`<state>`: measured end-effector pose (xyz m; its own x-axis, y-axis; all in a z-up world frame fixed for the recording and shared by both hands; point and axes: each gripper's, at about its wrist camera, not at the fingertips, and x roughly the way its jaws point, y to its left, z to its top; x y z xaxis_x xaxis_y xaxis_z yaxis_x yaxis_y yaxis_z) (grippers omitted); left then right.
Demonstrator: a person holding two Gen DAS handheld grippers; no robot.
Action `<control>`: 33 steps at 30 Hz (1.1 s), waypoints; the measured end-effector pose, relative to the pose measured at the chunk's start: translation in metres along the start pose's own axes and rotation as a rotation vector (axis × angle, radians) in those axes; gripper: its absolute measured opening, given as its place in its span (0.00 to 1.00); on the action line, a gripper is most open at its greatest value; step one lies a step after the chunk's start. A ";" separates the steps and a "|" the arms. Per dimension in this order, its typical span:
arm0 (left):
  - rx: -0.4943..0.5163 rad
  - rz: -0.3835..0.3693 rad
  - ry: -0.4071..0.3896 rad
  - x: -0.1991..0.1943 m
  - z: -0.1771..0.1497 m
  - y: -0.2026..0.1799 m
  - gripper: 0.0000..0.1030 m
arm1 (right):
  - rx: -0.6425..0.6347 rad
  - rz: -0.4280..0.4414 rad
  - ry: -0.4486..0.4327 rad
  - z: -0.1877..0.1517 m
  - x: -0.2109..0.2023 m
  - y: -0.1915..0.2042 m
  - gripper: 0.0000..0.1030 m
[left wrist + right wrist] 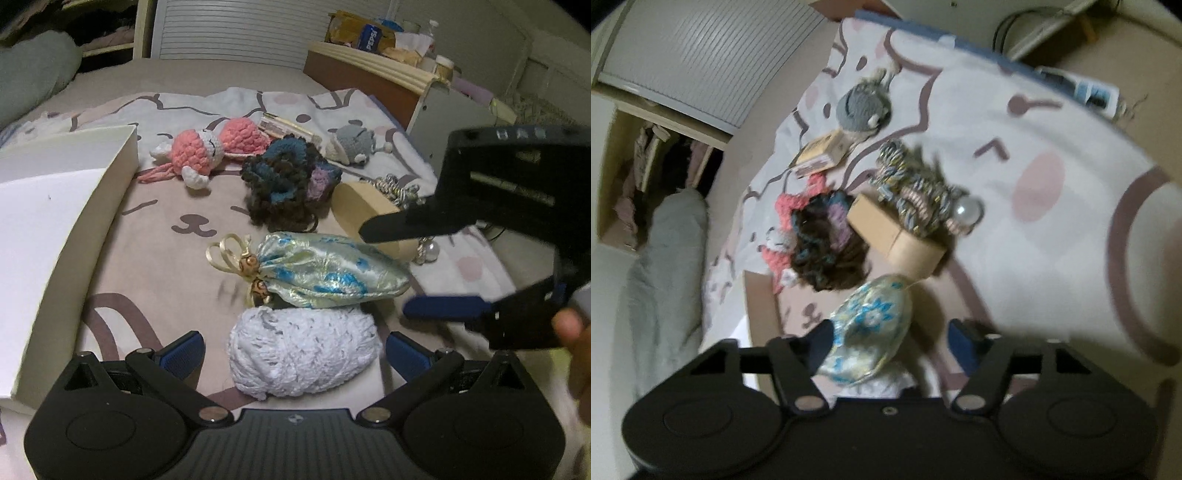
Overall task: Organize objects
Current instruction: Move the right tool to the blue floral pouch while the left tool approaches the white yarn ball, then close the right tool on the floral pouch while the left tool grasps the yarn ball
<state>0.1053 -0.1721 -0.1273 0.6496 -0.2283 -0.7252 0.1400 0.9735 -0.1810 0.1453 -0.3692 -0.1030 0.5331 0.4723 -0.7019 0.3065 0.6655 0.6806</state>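
Note:
A satin drawstring pouch (328,275) with blue flowers lies on the bedspread, with a white knitted ball (303,354) just in front of it. My left gripper (295,354) is open, its fingers on either side of the white ball. My right gripper (384,269) is open and comes in from the right, its tips at the pouch's right end. In the right wrist view the pouch (871,325) lies between the open fingers of my right gripper (890,339). A white open box (55,240) stands at the left.
Behind the pouch lie a dark crocheted scrunchie (288,181), a pink crocheted toy (207,151), a grey crocheted toy (352,144), a round tan box (365,214), a braided charm with a pearl (923,199) and a small carton (820,155). A cluttered headboard shelf (373,62) is beyond.

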 end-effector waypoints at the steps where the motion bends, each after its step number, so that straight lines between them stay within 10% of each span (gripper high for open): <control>1: 0.034 0.022 0.001 0.001 -0.002 -0.003 1.00 | -0.002 0.013 0.003 -0.001 0.000 0.002 0.53; 5: 0.096 0.078 0.030 0.004 -0.008 -0.008 1.00 | -0.048 0.026 0.002 -0.001 -0.003 0.008 0.23; 17: -0.044 -0.051 0.016 -0.011 -0.003 0.005 1.00 | -0.073 0.021 -0.134 0.002 -0.054 -0.002 0.13; 26: 0.030 -0.007 -0.015 -0.014 -0.003 -0.006 0.94 | -0.117 -0.293 -0.273 0.010 -0.078 -0.032 0.11; 28: 0.040 -0.003 -0.018 -0.014 -0.003 -0.004 0.91 | -0.121 -0.300 -0.256 0.012 -0.073 -0.034 0.19; 33: 0.017 -0.057 -0.018 -0.016 -0.003 0.003 0.80 | -0.155 -0.304 -0.269 0.013 -0.066 -0.027 0.86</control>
<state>0.0926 -0.1653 -0.1183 0.6533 -0.2829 -0.7022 0.1898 0.9591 -0.2099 0.1115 -0.4259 -0.0724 0.6296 0.0871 -0.7720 0.3705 0.8397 0.3969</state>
